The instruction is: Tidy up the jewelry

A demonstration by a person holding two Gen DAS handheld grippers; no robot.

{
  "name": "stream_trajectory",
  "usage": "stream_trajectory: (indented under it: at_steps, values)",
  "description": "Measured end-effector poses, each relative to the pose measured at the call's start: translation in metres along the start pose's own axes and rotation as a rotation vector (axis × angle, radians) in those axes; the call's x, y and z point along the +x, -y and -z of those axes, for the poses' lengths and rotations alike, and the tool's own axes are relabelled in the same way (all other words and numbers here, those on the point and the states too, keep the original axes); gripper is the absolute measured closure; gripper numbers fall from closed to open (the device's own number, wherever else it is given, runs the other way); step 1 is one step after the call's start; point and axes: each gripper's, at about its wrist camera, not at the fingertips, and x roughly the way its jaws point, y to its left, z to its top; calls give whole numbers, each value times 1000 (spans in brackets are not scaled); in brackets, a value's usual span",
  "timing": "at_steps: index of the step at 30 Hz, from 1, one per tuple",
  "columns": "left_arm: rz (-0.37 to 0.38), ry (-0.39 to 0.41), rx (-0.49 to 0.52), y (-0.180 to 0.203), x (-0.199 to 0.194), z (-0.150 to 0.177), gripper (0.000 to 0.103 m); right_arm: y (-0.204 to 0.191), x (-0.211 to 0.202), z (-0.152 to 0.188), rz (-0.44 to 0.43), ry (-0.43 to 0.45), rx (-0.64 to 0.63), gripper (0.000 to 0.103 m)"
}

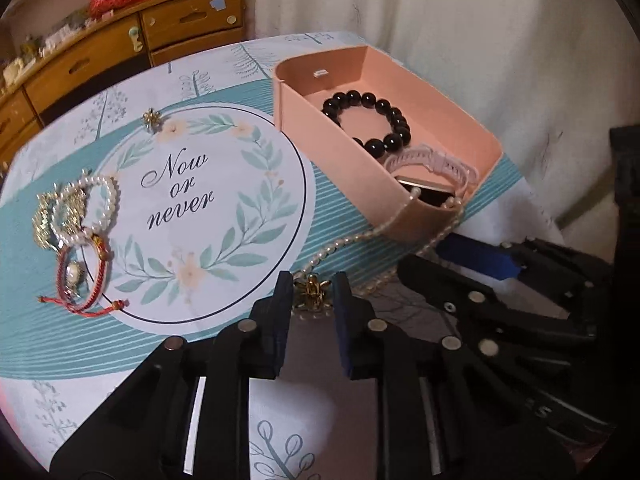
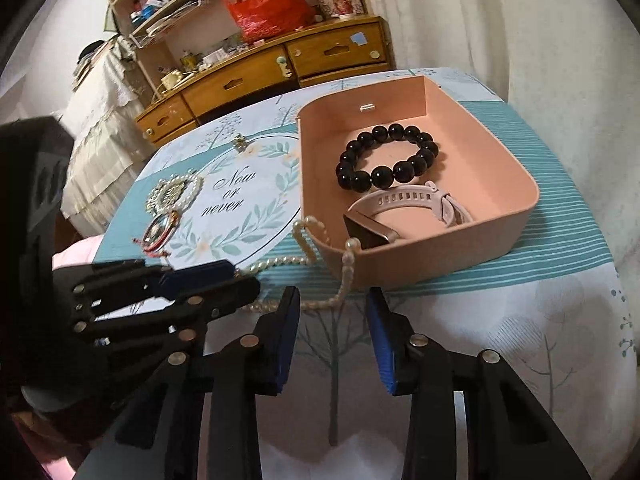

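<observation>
A pink box (image 1: pixel 316 148) (image 2: pixel 500 236) on the table holds a black bead bracelet (image 1: pixel 370 120) (image 2: pixel 386 160) and a pink-strapped watch (image 1: pixel 430 174) (image 2: pixel 404 212). A pearl necklace (image 1: pixel 344 246) (image 2: pixel 308 236) hangs over the box's near rim onto the table. My left gripper (image 1: pixel 312 292) is closed on the necklace's gold flower pendant (image 1: pixel 314 294). My right gripper (image 2: pixel 334 300) is open, just in front of the box, with the pearl strand lying between its fingertips. A pile of pearl, gold and red bracelets (image 1: pixel 76 224) (image 2: pixel 170 204) lies at the left.
A small gold brooch (image 1: pixel 152 118) (image 2: pixel 240 142) lies at the far side of the printed tablecloth (image 1: pixel 180 196). A wooden drawer unit (image 2: pixel 248 80) with a red bag stands behind the table. A white curtain (image 2: pixel 480 20) hangs to the right.
</observation>
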Motion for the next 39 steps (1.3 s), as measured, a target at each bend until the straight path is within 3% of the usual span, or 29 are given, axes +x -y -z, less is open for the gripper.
stream_trajectory:
  at_steps: [4,6,12,16,19,31,39]
  values:
    - [19,17,-44,-13,-9,1,86,-5,10,-3,-12,-22,17,93]
    - [16,17,-59,-18,-13,2,86,-8,12,-3,-16,-24,20,97]
    - [30,33,-110,-35,-34,2,86,-28,5,-15,-113,10,10,97]
    - [38,-6,-145,-38,-40,-3,86,-40,-11,-36,-172,77,-1,97]
    - [34,20,-151,-36,-47,-9,86,-43,-28,-53,-221,144,-1,98]
    - [53,225,-165,-18,-89,-49,86,-19,-109,-121,-208,366,-64,98]
    - [93,307,-175,4,-93,-75,86,16,-154,-151,-179,433,-82,98]
